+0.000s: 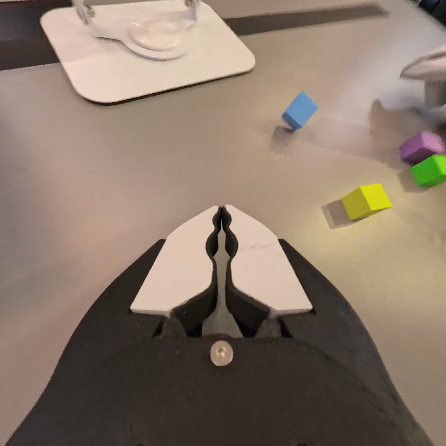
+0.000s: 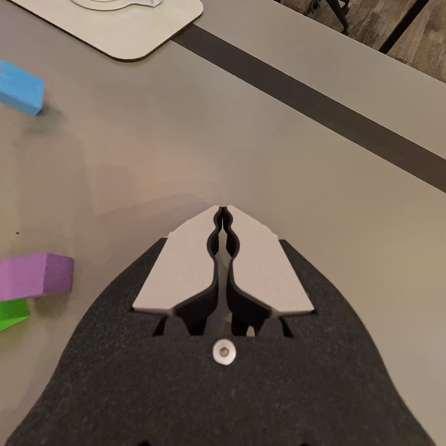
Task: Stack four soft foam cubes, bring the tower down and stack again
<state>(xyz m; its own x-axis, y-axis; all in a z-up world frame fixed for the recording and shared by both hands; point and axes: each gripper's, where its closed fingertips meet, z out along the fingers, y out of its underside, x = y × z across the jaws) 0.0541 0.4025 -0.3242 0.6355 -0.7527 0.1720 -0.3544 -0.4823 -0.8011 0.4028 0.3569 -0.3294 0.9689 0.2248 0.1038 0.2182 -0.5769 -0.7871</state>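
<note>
Four foam cubes scattered on grey counter (image 1: 169, 156), blue cube (image 1: 300, 110) tipped on an edge, purple cube (image 1: 421, 146) against green cube (image 1: 430, 170), yellow cube (image 1: 366, 200) apart, left gripper (image 1: 221, 207) and right gripper (image 2: 221, 207) fingers closed together on nothing

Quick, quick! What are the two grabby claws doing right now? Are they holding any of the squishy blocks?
Left gripper: closed, white fingertips together, holding nothing.
Right gripper: closed, white fingertips together, holding nothing.
</note>
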